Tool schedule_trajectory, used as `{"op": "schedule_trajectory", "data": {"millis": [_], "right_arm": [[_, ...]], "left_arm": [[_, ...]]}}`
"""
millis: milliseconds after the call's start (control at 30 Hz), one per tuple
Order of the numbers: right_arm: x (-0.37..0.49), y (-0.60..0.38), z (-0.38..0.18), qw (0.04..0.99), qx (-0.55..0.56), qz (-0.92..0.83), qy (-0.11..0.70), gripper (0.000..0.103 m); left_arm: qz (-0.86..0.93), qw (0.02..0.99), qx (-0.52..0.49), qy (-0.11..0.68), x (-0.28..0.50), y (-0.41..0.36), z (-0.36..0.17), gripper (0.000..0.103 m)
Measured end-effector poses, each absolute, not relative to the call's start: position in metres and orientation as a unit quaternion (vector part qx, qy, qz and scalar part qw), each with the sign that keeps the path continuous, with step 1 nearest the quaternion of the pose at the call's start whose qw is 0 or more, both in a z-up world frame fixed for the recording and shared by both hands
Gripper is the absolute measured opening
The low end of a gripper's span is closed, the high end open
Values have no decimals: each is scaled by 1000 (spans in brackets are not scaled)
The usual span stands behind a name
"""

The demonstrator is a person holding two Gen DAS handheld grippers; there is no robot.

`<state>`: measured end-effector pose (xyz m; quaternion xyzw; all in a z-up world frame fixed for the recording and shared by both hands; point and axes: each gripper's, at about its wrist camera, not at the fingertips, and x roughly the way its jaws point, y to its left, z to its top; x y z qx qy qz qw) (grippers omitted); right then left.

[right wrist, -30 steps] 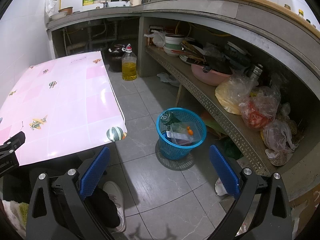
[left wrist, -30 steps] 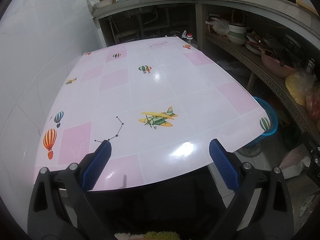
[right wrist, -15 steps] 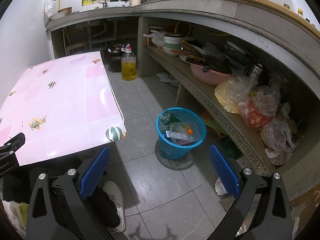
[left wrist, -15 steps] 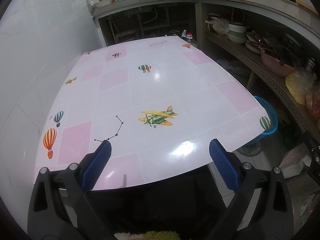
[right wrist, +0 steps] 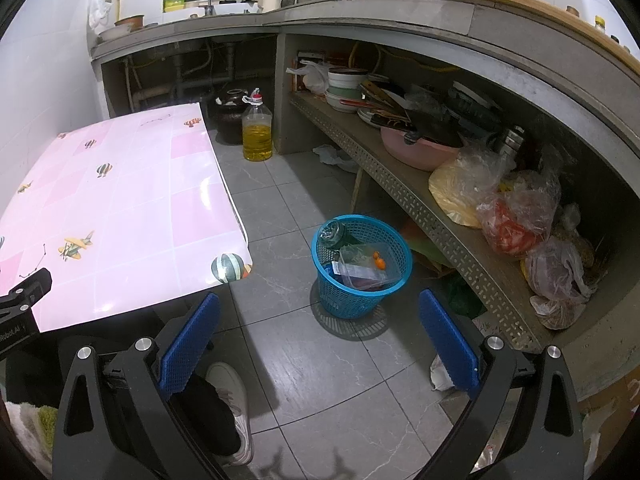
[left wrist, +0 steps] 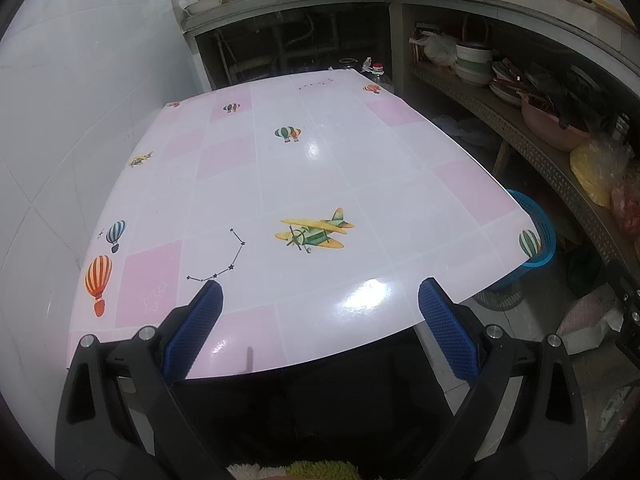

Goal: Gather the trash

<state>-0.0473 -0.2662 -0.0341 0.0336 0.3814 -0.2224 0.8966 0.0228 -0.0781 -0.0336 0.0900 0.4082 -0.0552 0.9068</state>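
Observation:
A blue mesh basket [right wrist: 362, 276] stands on the grey floor tiles, holding a clear plastic box [right wrist: 366, 260], a green bottle [right wrist: 334, 234] and other trash. In the left wrist view only its rim [left wrist: 540, 228] shows past the table corner. My right gripper [right wrist: 318, 336] hovers open above the floor, short of the basket, nothing between its blue pads. My left gripper [left wrist: 318, 320] hangs open over the near edge of the pink-and-white table [left wrist: 288, 184], also holding nothing. No loose trash lies on the tabletop.
A bottle of yellow oil [right wrist: 257, 130] and a dark jar [right wrist: 230, 114] stand on the floor by the table's far end. A low shelf [right wrist: 416, 200] on the right is crowded with bowls and plastic bags. A person's white shoe [right wrist: 232, 400] is below my right gripper.

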Motion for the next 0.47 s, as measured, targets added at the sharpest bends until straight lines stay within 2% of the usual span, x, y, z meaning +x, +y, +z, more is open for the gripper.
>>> {"op": "schedule_trajectory", "data": {"millis": [467], "right_arm": [[-47,-265,-34,897,34,-224,380,96]], "left_arm": [[-59,905,91,412,24,-76,-36,94]]}}
